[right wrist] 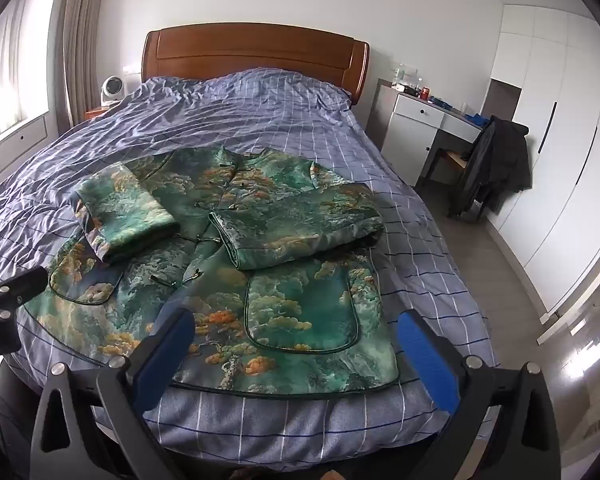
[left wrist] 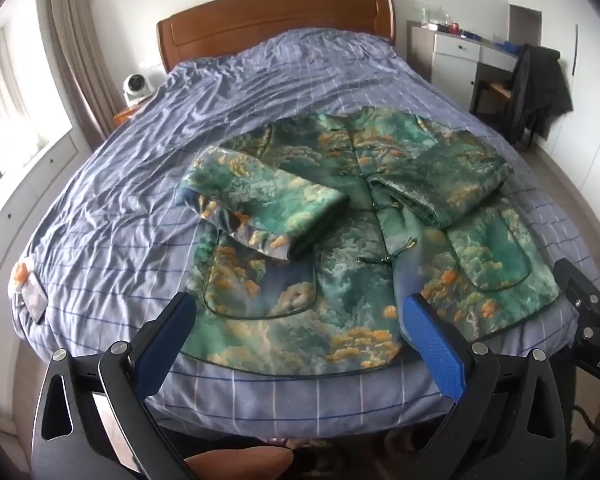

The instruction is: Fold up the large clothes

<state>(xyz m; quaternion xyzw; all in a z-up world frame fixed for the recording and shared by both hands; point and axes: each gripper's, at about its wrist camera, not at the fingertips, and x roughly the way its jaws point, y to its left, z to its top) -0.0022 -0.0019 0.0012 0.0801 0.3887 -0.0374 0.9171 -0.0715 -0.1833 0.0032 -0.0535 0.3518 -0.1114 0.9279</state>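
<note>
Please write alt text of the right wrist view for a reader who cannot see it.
A green and orange patterned jacket lies face up on a bed with a blue checked cover, both sleeves folded across its front. The right hand-held gripper hovers open over the jacket's near hem, holding nothing.

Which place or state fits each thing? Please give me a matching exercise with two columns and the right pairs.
Things:
1. green quilted jacket with orange cloud print
2. small white round fan
3. dark coat
4. brown wooden headboard

Places or states:
A. draped over a chair
B. at the far end of the bed
C. sleeves folded across the front
D. beside the curtain

Pairs: 1-C, 2-D, 3-A, 4-B
</note>
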